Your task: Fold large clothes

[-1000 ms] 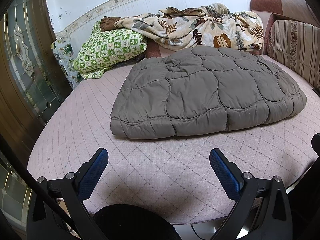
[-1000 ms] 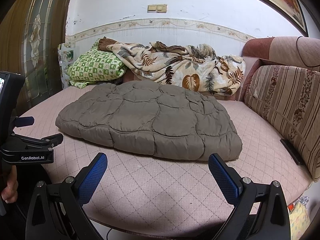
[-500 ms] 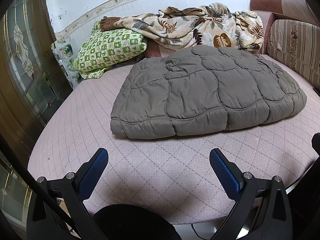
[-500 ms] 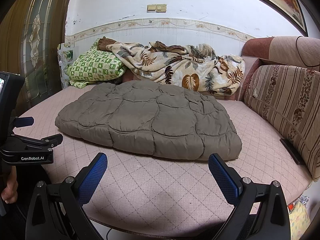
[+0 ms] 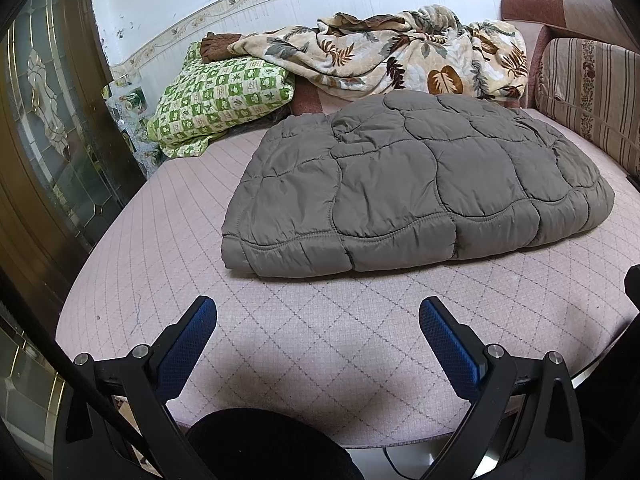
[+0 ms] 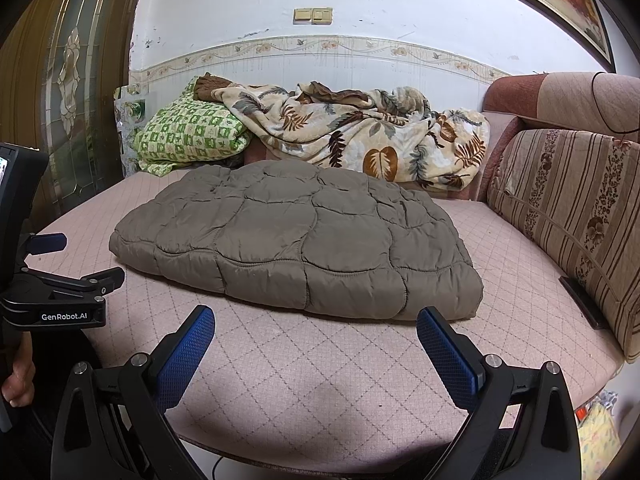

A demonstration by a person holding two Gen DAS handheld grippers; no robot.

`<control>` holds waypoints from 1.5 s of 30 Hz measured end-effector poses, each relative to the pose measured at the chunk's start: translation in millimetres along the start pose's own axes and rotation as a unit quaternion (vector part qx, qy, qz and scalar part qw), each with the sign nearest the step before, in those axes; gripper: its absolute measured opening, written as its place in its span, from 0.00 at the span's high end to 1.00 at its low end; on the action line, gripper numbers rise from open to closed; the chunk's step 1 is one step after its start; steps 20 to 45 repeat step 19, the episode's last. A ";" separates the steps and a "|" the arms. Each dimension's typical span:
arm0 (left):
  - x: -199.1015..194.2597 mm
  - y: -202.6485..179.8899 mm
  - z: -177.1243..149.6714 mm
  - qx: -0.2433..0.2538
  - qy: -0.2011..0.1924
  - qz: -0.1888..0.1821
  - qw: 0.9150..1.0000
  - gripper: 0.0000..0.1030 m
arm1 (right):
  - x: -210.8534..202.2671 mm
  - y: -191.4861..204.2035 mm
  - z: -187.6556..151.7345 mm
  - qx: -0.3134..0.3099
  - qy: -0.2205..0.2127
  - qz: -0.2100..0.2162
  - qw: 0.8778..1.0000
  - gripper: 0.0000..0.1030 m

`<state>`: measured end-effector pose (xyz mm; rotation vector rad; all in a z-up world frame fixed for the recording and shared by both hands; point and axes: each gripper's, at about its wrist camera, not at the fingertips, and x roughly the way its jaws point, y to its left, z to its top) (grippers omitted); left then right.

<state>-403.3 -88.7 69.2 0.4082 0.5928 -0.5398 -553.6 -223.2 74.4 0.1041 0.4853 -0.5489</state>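
Observation:
A grey-brown quilted puffer garment (image 5: pixel 408 184) lies folded into a flat bundle on the pink quilted bed (image 5: pixel 304 340). The right wrist view shows the garment (image 6: pixel 296 240) from its front right side. My left gripper (image 5: pixel 318 308) is open, hovering over bare mattress short of the garment's near edge, touching nothing. My right gripper (image 6: pixel 316 318) is also open, just short of the garment's front fold, with nothing between its blue pads. In the right wrist view the left gripper (image 6: pixel 60 264) appears at the left edge, held by a hand (image 6: pixel 18 376).
A green checked pillow (image 5: pixel 220 96) and a leaf-print blanket (image 5: pixel 400 60) are piled against the back wall. A striped cushion (image 6: pixel 568 216) lines the right side, with a dark flat object (image 6: pixel 580 300) at its foot. A glass-panelled door (image 5: pixel 48 128) stands left.
Both views have shifted only slightly; the garment sits marginally lower in the left wrist view. Both grippers stay open and the garment has not moved.

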 end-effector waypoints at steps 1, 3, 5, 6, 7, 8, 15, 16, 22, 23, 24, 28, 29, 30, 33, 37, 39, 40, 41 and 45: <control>-0.1 0.3 -0.3 0.000 0.000 0.000 1.000 0.02 | 0.4 -0.5 1.7 0.000 0.001 0.000 1.000 0.01; -0.3 0.4 -0.4 0.000 0.000 0.000 1.000 0.02 | -0.2 -0.6 0.1 0.000 0.000 0.000 1.000 0.01; -0.2 0.1 -0.2 0.001 0.000 0.001 1.000 0.02 | 0.2 -1.0 1.0 0.000 0.001 0.000 1.000 0.01; -0.3 0.0 0.1 0.001 -0.001 0.001 1.000 0.02 | -0.1 -1.1 0.2 0.000 0.001 0.000 1.000 0.01; -0.2 -0.3 0.5 0.000 0.000 0.000 1.000 0.02 | 0.3 -1.8 2.0 0.000 0.001 0.001 1.000 0.01; -0.2 0.3 0.1 0.000 -0.001 0.000 1.000 0.02 | 0.3 -1.8 1.9 0.000 0.001 0.001 1.000 0.01; -0.4 8.0 -0.5 -0.009 0.003 -0.031 0.999 0.02 | 0.3 -3.4 1.6 0.001 0.001 0.000 1.000 0.01; 0.1 10.4 -1.1 -0.014 0.002 -0.035 0.999 0.02 | 0.1 -3.9 0.5 0.001 0.001 0.001 1.000 0.01; -0.1 25.8 0.6 -0.035 0.005 -0.043 0.998 0.02 | -1.1 -5.6 1.0 0.006 -0.002 0.004 1.000 0.01; -0.1 25.8 0.6 -0.035 0.005 -0.043 0.998 0.02 | -1.1 -5.6 1.0 0.006 -0.002 0.004 1.000 0.01; -0.1 25.8 0.6 -0.035 0.005 -0.043 0.998 0.02 | -1.1 -5.6 1.0 0.006 -0.002 0.004 1.000 0.01; -0.1 25.8 0.6 -0.035 0.005 -0.043 0.998 0.02 | -1.1 -5.6 1.0 0.006 -0.002 0.004 1.000 0.01; -0.1 25.8 0.6 -0.035 0.005 -0.043 0.998 0.02 | -1.1 -5.6 1.0 0.006 -0.002 0.004 1.000 0.01; -0.1 25.8 0.6 -0.035 0.005 -0.043 0.998 0.02 | -1.1 -5.6 1.0 0.006 -0.002 0.004 1.000 0.01; -0.1 25.8 0.6 -0.035 0.005 -0.043 0.998 0.02 | -1.1 -5.6 1.0 0.006 -0.002 0.004 1.000 0.01; -0.1 25.8 0.6 -0.035 0.005 -0.043 0.998 0.02 | -1.1 -5.6 1.0 0.006 -0.002 0.004 1.000 0.01; -0.1 25.8 0.6 -0.035 0.005 -0.043 0.998 0.02 | -1.1 -5.6 1.0 0.006 -0.002 0.004 1.000 0.01; -0.1 25.8 0.6 -0.035 0.005 -0.043 0.998 0.02 | -1.1 -5.6 1.0 0.006 -0.002 0.004 1.000 0.01; -0.1 25.8 0.6 -0.035 0.005 -0.043 0.998 0.02 | -1.1 -5.6 1.0 0.006 -0.002 0.004 1.000 0.01; -0.1 25.8 0.6 -0.035 0.005 -0.043 0.998 0.02 | -1.1 -5.6 1.0 0.006 -0.002 0.004 1.000 0.01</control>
